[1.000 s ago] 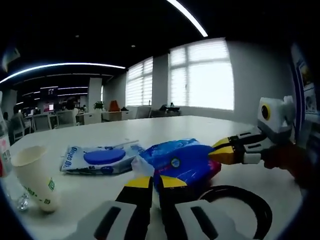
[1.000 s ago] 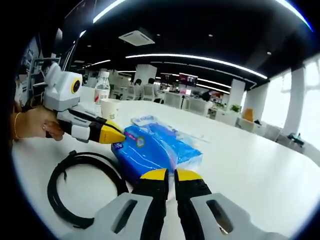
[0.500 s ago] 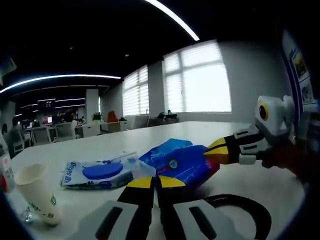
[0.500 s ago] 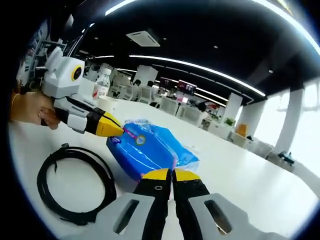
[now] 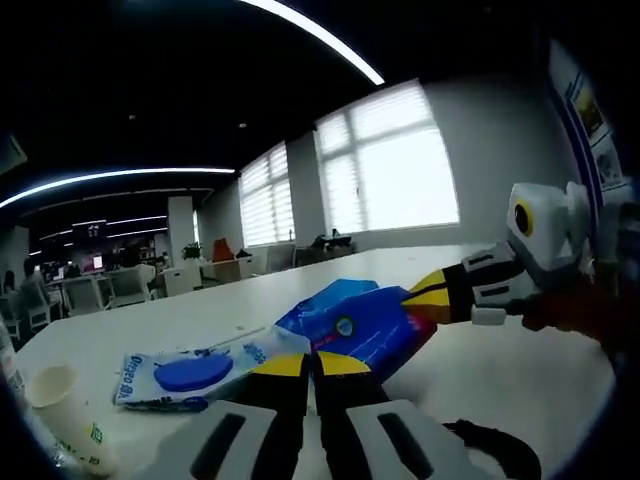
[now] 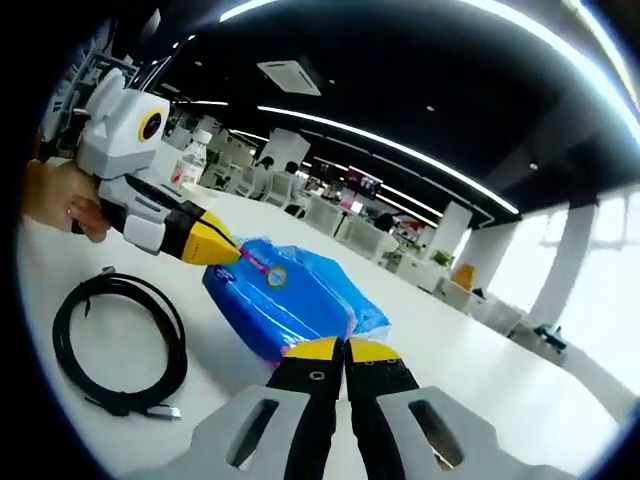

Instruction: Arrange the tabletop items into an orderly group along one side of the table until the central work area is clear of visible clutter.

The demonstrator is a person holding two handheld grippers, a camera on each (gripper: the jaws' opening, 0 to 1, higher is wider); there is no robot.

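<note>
A: Which step?

B: I'd say a two-handed carry: the blue tissue pack (image 6: pixel 287 300) is raised off the white table (image 6: pixel 480 350), the left gripper (image 6: pixel 225 248) pinching its 9 o'clock corner, the right gripper (image 6: pixel 338 347) its 6 o'clock end. Next, carry it to one edge.

A: Counts?

B: One coiled cable (image 6: pixel 115 340), one wipes pack (image 5: pixel 195 368), one paper cup (image 5: pixel 62 415), one bottle (image 6: pixel 192 158).

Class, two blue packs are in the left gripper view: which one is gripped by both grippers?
The bulky blue tissue pack, pinched at opposite ends by the left gripper and right gripper; the flat wipes pack lies untouched.
</note>
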